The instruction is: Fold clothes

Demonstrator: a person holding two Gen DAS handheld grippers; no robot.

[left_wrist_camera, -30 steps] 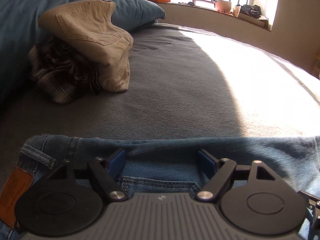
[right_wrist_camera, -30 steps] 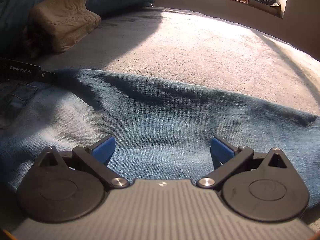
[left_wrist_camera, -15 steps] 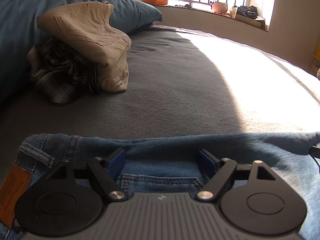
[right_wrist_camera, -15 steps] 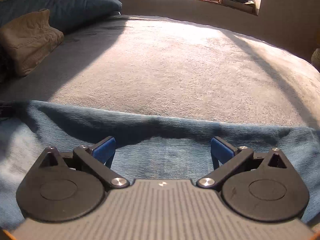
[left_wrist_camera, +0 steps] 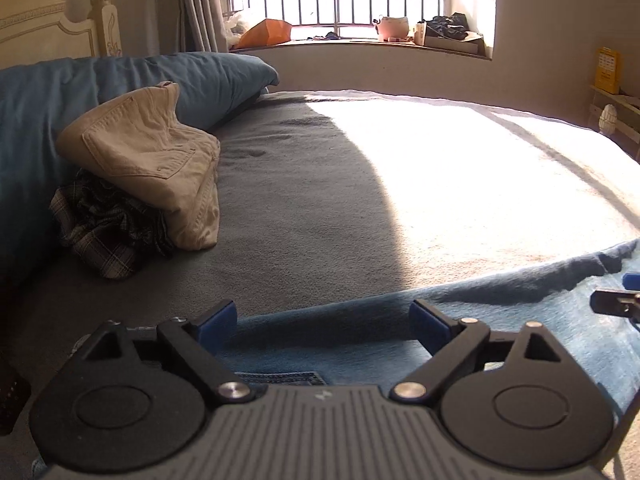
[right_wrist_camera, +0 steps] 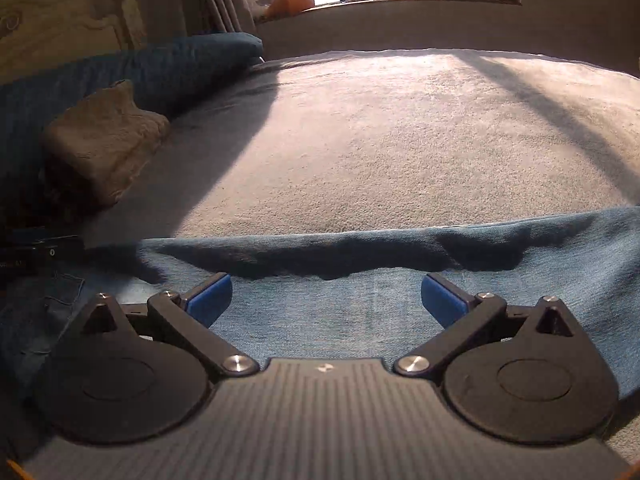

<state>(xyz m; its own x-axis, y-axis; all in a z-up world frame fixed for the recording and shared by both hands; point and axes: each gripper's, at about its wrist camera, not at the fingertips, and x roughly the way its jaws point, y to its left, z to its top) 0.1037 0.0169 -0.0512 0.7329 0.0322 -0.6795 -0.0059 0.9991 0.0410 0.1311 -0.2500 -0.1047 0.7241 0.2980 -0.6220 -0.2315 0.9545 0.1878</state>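
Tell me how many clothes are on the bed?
3 that I can see. Blue jeans lie spread out nearest the grippers. Tan trousers sit folded by the blue pillow. A crumpled plaid shirt lies under them. More may hide beneath that pile.

The jeans [left_wrist_camera: 360,344] are blue denim, spread flat across the near part of the bed [left_wrist_camera: 320,220], their long far edge running from side to side with soft ripples and dark shadow along it. Stitched seams and a pocket [right_wrist_camera: 52,304] show at the left end in the right wrist view. Further up the bed on the left, folded beige trousers [left_wrist_camera: 156,160] with a stitched back pocket lie atop a crumpled dark plaid shirt [left_wrist_camera: 104,232], against a blue pillow [left_wrist_camera: 200,80].
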